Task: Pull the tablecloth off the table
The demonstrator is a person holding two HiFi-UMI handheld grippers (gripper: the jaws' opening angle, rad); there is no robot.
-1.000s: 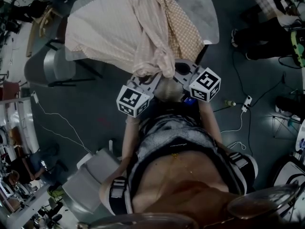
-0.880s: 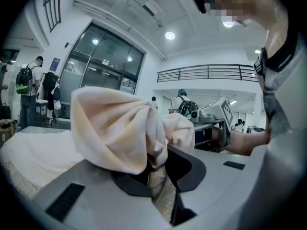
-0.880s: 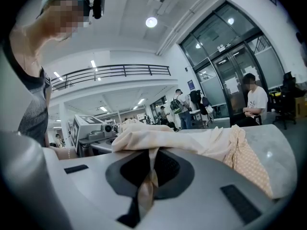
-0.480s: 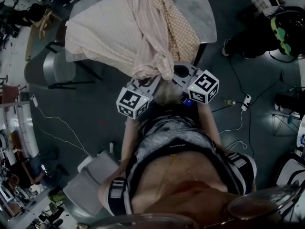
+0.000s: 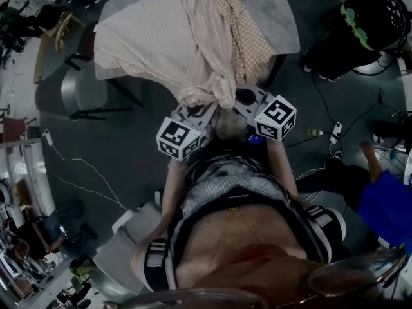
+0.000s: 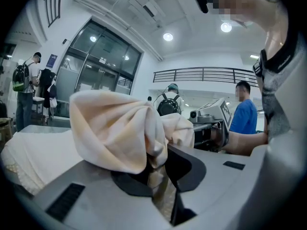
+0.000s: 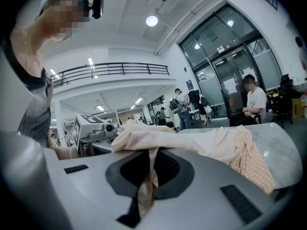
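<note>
Left gripper [image 5: 196, 111] is clamped on a bunched fold of the tablecloth [image 5: 161, 44]. Right gripper [image 5: 243, 100] is shut tight on a thinner pleat beside it. The cloth lies gathered toward the grippers, mostly on the table [image 5: 286, 24]. Pull level with both hands in step and keep tension even. The far edge is cropped, so it may snag.

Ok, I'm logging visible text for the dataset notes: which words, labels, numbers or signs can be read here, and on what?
Nothing reads legibly in any view.
Pale print on the person's striped top: too small to read.
Blue wall sign beside the glass doors: too small to read.
Marker cubes: black-and-white square patterns only, no letters or digits.
</note>
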